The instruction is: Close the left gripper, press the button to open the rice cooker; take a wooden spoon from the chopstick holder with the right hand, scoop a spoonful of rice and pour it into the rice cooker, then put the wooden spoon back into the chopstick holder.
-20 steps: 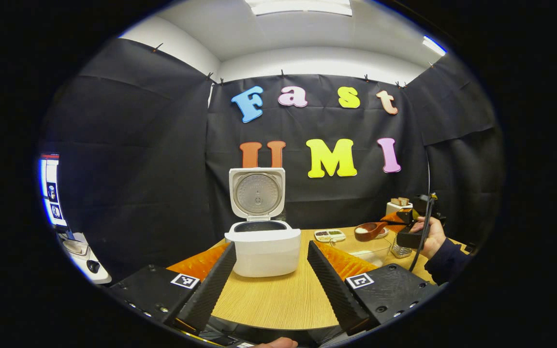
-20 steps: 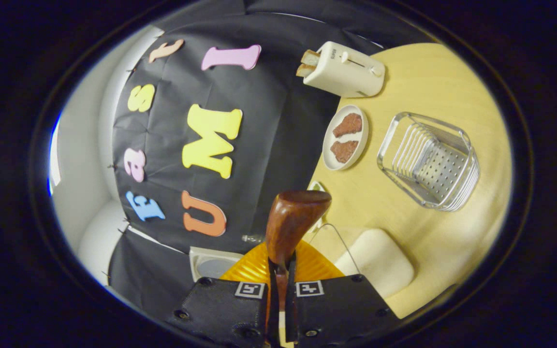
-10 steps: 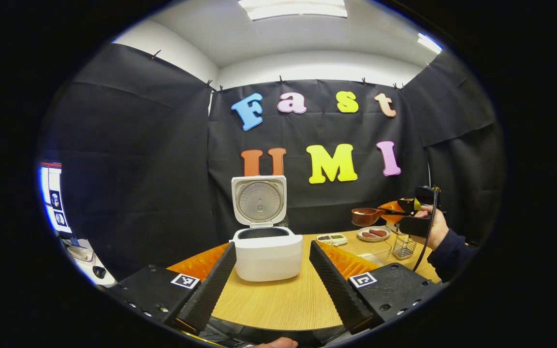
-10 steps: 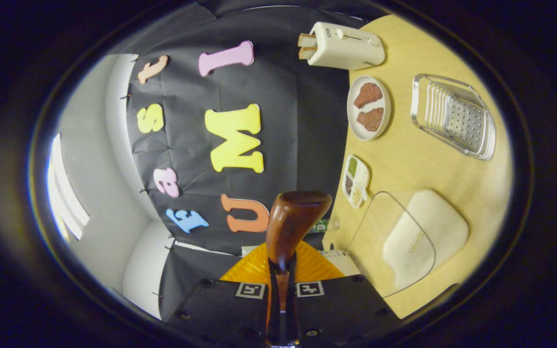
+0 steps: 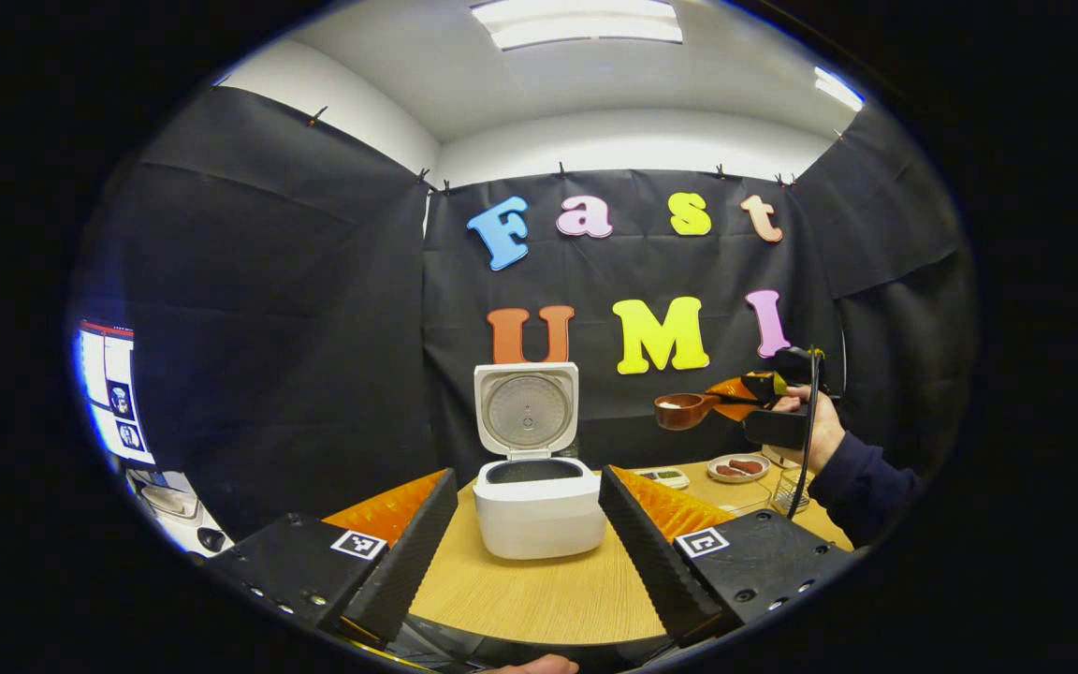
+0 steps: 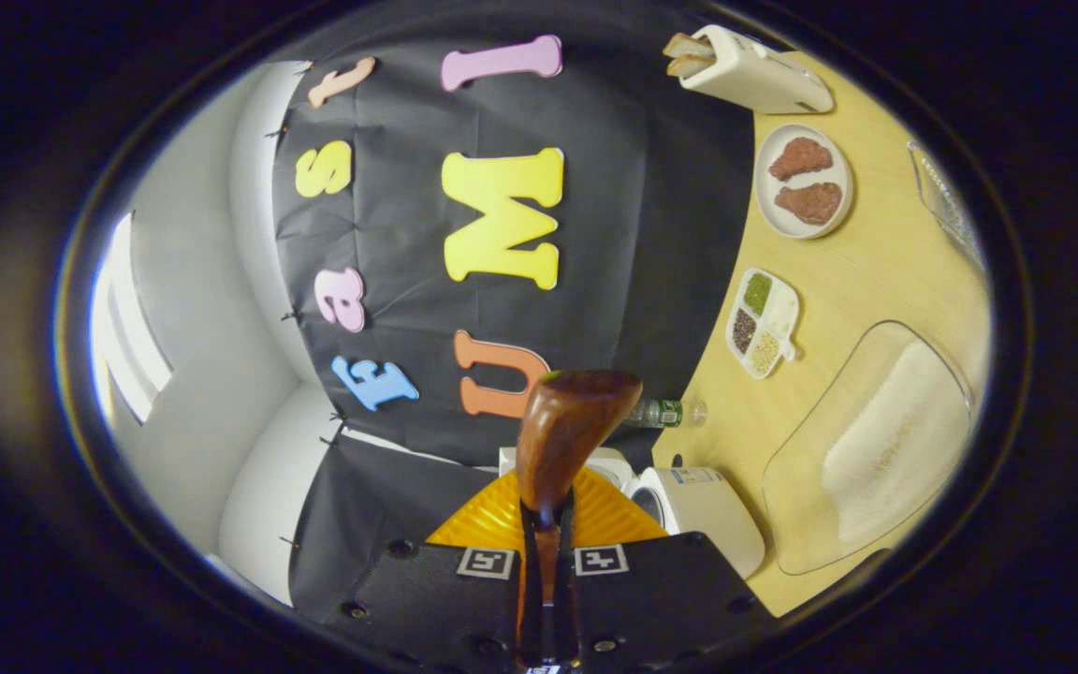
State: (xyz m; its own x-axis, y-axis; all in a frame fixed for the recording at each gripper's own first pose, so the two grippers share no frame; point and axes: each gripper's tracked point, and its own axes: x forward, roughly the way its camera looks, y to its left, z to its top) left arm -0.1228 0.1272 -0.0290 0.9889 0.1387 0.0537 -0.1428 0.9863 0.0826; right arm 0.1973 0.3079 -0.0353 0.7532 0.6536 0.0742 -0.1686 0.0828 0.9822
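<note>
The right gripper (image 6: pixel 546 524), fingers clamped on the wooden spoon (image 5: pixel 686 409), has lifted its rice higher and nearer the open rice cooker (image 5: pixel 539 491), so pouring looks next, while the left gripper (image 5: pixel 527 524) waits with fingers apart

White rice cooker (image 5: pixel 539 510), brown wooden spoon (image 6: pixel 569 426)

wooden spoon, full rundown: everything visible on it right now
The dark reddish-brown glossy wooden spoon has a deep rounded bowl and a slim handle. In the left gripper view it is held about level in the air, to the right of and above the open white rice cooker, touching neither it nor the light wooden table, with white rice visible in the bowl. In the right gripper view the right gripper is shut on its handle, both fingers pressing it, the bowl's back facing the camera.
</note>
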